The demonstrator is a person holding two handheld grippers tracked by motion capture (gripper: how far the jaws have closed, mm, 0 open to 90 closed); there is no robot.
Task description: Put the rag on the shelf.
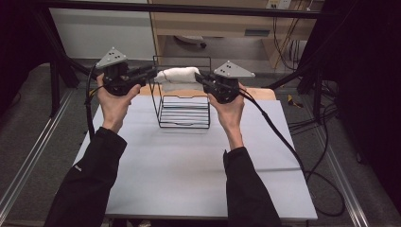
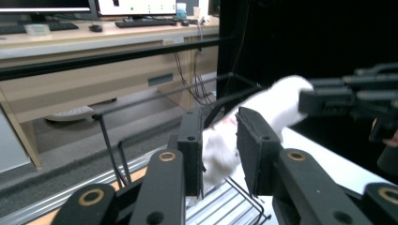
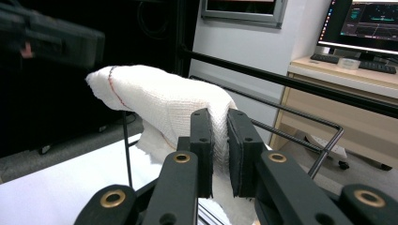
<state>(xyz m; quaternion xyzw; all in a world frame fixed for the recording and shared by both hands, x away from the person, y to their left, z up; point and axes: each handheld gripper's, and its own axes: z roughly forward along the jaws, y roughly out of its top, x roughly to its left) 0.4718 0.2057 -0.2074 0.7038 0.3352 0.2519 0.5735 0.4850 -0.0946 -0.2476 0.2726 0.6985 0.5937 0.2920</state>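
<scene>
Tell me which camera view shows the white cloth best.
The right gripper view: the white cloth is close and sharp, its weave and red stitch line plain, pinched by the right gripper. The left gripper view shows it blurred between the left gripper jaws. The high view shows it small, over the wire rack.

Dim, dark-edged frames; blurred far gripper.

The white cloth (image 3: 164,101) is looking like a coarse, open-weave cotton, rough and matt, with a thin red stitched line. The rack (image 1: 184,111) is showing as thin black wire, smooth and slightly glossy. The tabletop (image 1: 189,165) is looking smooth, matt, pale grey. The right tongs (image 3: 219,150) are showing matt black plastic with grainy pads (image 3: 239,154) and brass-coloured rings.
</scene>
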